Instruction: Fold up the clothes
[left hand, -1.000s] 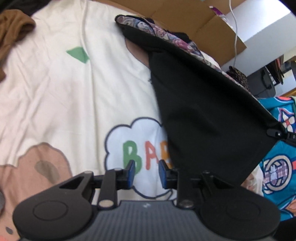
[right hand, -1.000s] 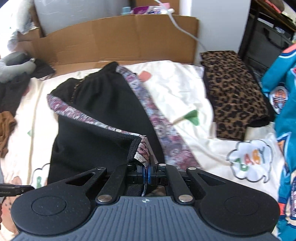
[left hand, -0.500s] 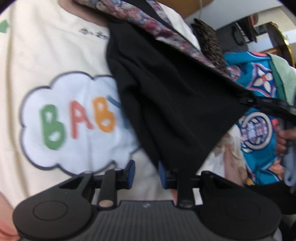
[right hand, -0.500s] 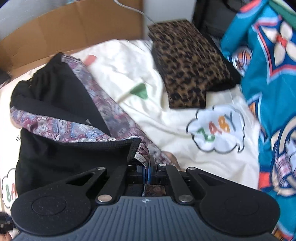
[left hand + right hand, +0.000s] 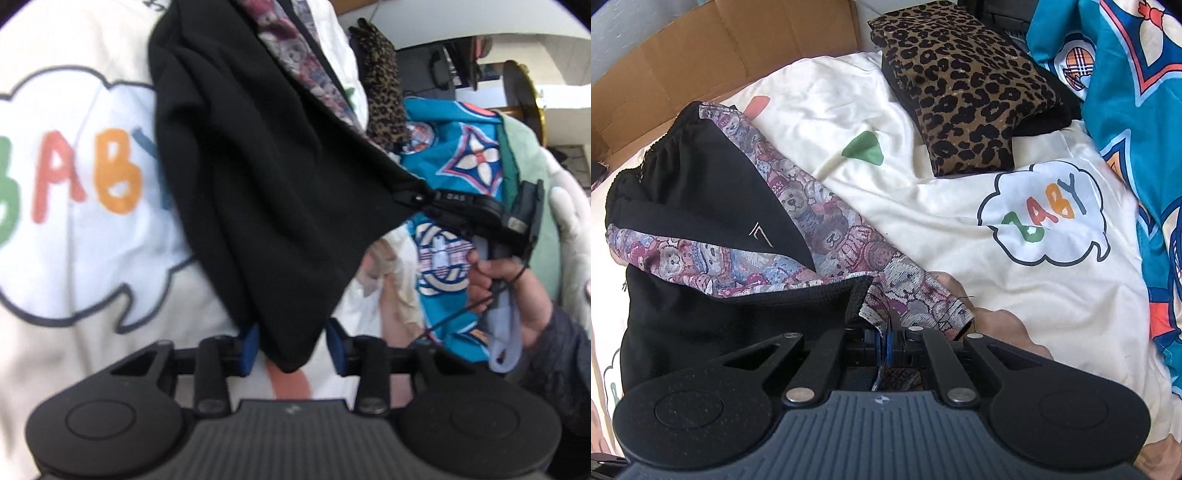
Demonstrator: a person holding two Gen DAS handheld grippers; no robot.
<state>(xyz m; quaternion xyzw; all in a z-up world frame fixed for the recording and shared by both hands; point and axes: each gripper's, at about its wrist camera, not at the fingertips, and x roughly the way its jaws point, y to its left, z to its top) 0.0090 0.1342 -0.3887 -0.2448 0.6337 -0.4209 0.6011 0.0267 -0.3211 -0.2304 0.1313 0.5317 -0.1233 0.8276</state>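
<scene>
I see a cream sheet [image 5: 923, 206] under everything, my right gripper [image 5: 886, 338] pinching the black trousers [image 5: 701, 302], my left gripper [image 5: 291, 345] apart, perhaps around a dangling corner.

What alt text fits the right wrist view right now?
The right gripper is shut on the hem of black pants with a bear-print stripe, lifted over a cream sheet. A folded leopard-print garment lies beyond.
</scene>
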